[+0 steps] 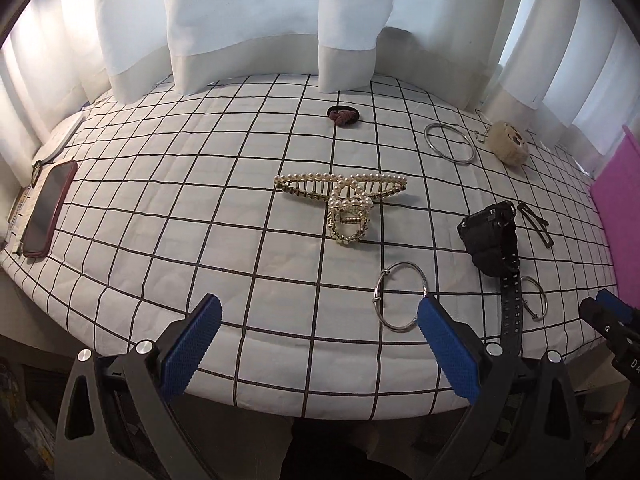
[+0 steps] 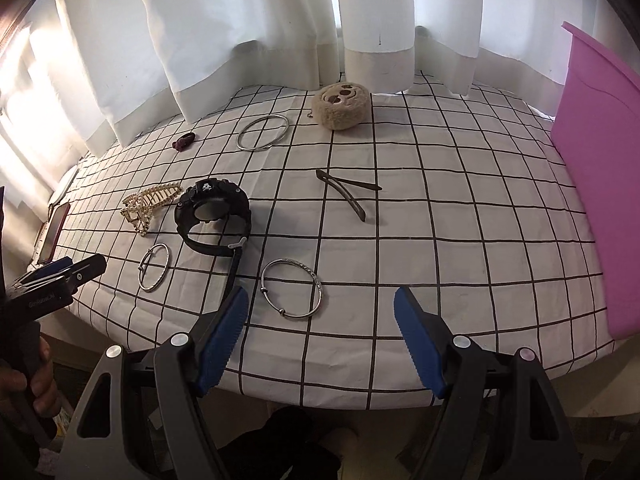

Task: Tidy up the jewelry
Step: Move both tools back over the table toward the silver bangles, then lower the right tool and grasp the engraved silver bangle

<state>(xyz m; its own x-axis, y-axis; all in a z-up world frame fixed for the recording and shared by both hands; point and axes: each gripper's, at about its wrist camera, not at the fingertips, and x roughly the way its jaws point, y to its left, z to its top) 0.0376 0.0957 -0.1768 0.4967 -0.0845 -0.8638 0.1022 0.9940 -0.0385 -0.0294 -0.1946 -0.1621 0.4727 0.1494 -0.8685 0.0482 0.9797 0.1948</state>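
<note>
On the checked cloth lie a pearl hair claw [image 1: 344, 196] [image 2: 150, 202], a black watch [image 1: 490, 236] [image 2: 214, 210], several silver bangles [image 1: 401, 298] [image 1: 449, 144] [image 2: 292, 288] [image 2: 154, 266] [image 2: 263, 133], dark hair clips [image 1: 534, 224] [image 2: 346, 192], a maroon hair tie [image 1: 342, 115] [image 2: 183, 142] and a beige plush keychain [image 1: 508, 142] [image 2: 340, 106]. My left gripper [image 1: 318, 332] is open and empty at the near edge, beside a bangle. My right gripper [image 2: 320, 322] is open and empty, just short of the near bangle.
A pink box [image 2: 600, 176] [image 1: 618, 216] stands at the table's right edge. A red-cased phone [image 1: 48, 208] [image 2: 54, 226] lies at the left edge. White curtains [image 1: 280, 20] hang along the back. The other gripper shows at each view's side.
</note>
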